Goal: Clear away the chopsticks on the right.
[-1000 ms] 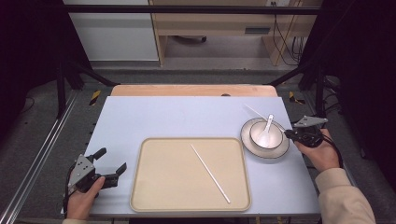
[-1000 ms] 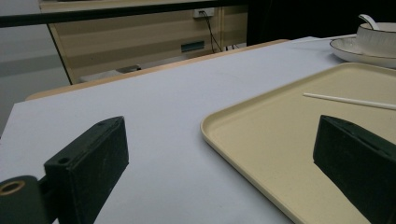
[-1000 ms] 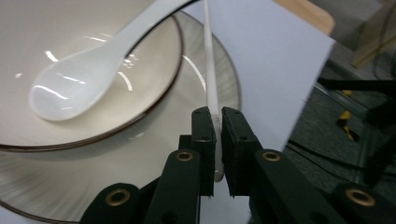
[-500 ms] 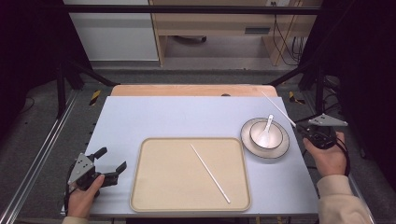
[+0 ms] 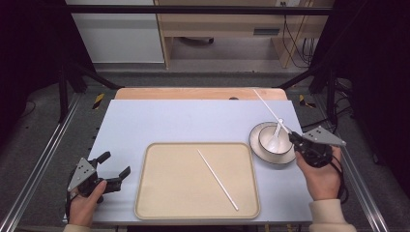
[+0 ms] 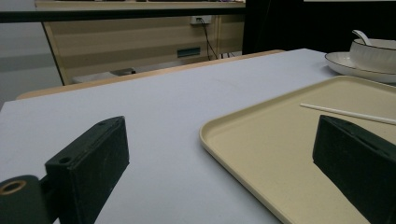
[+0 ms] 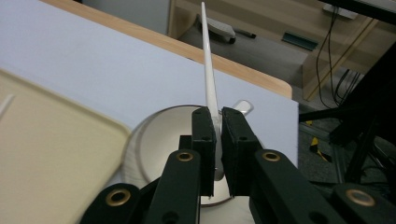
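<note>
My right gripper (image 5: 295,139) (image 7: 218,115) is shut on the lower end of a white chopstick (image 5: 270,111) (image 7: 208,70), which slants up and away over a white bowl (image 5: 269,140) (image 7: 161,135). The bowl stands on a plate (image 5: 280,159) at the table's right and has a white spoon (image 5: 277,129) in it. A second white chopstick (image 5: 217,180) (image 6: 345,113) lies diagonally on the beige tray (image 5: 164,198) (image 6: 261,149). My left gripper (image 5: 115,163) (image 6: 219,125) rests open at the front left, just left of the tray, with nothing between its jaws.
The pale blue table top (image 5: 183,121) ends in a wooden strip (image 5: 193,93) at the far edge. Black frame rails (image 5: 43,159) run along both sides. Beyond the table are a wooden desk (image 5: 232,24) and hanging cables (image 5: 295,38).
The right gripper has lifted its chopstick off the plate's rim and drawn back slightly to the right, so the stick now points up and away. The left gripper has hardly moved.
</note>
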`<move>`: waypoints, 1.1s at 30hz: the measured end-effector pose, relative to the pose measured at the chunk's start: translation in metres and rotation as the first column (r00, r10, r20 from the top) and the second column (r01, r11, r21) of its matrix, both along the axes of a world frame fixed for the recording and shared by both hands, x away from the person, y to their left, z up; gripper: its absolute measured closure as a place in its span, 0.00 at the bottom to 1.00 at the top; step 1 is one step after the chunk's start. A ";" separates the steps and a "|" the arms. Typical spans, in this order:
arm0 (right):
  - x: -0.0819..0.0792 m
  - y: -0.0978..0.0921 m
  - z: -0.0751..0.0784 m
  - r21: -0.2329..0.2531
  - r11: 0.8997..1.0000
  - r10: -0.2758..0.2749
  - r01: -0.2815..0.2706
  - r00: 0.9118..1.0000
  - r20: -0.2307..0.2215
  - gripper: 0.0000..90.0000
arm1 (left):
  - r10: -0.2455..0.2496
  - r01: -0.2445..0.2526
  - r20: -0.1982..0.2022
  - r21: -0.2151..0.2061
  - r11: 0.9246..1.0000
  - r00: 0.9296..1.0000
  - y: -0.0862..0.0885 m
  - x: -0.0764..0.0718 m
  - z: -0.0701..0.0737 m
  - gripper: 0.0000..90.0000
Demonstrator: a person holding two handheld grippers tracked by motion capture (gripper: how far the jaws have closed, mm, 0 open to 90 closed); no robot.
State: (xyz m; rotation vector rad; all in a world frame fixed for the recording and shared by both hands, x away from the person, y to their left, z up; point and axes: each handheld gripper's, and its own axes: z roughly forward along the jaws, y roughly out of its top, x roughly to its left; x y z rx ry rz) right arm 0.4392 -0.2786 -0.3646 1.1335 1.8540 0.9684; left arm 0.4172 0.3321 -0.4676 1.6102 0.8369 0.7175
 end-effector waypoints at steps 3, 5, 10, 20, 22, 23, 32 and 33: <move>-0.014 0.021 -0.001 -0.010 0.999 0.034 -0.034 0.999 0.001 0.93 | 0.010 -0.010 0.007 -0.002 1.000 1.000 0.000 -0.001 0.002 0.04; -0.023 0.033 -0.004 -0.010 0.998 0.061 -0.061 0.998 0.006 0.93 | 0.010 -0.010 0.016 0.010 1.000 1.000 0.000 -0.002 0.004 0.04; -0.043 0.057 -0.023 0.033 0.993 0.118 -0.117 0.993 -0.019 0.93 | 0.030 -0.031 0.020 0.020 0.999 0.999 0.002 -0.006 0.005 0.04; -0.070 0.094 -0.068 0.031 0.981 0.196 -0.193 0.972 -0.130 0.93 | 0.066 -0.066 0.028 0.006 0.998 0.997 0.010 -0.009 0.009 0.04; -0.074 0.099 -0.071 0.032 0.980 0.199 -0.196 0.969 -0.144 0.93 | 0.061 -0.061 0.033 0.001 0.998 0.998 0.009 -0.009 0.011 0.04; -0.076 0.102 -0.073 0.037 0.980 0.199 -0.196 0.969 -0.149 0.93 | 0.059 -0.059 0.034 0.000 0.998 0.998 0.008 -0.010 0.011 0.04; -0.093 0.113 -0.082 0.095 0.978 0.204 -0.188 0.958 -0.203 0.93 | 0.047 -0.048 0.044 0.002 0.999 0.998 0.002 -0.011 0.014 0.04; -0.093 0.114 -0.083 0.108 0.976 0.206 -0.187 0.955 -0.213 0.93 | 0.047 -0.047 0.042 -0.002 0.999 0.998 0.002 -0.011 0.015 0.04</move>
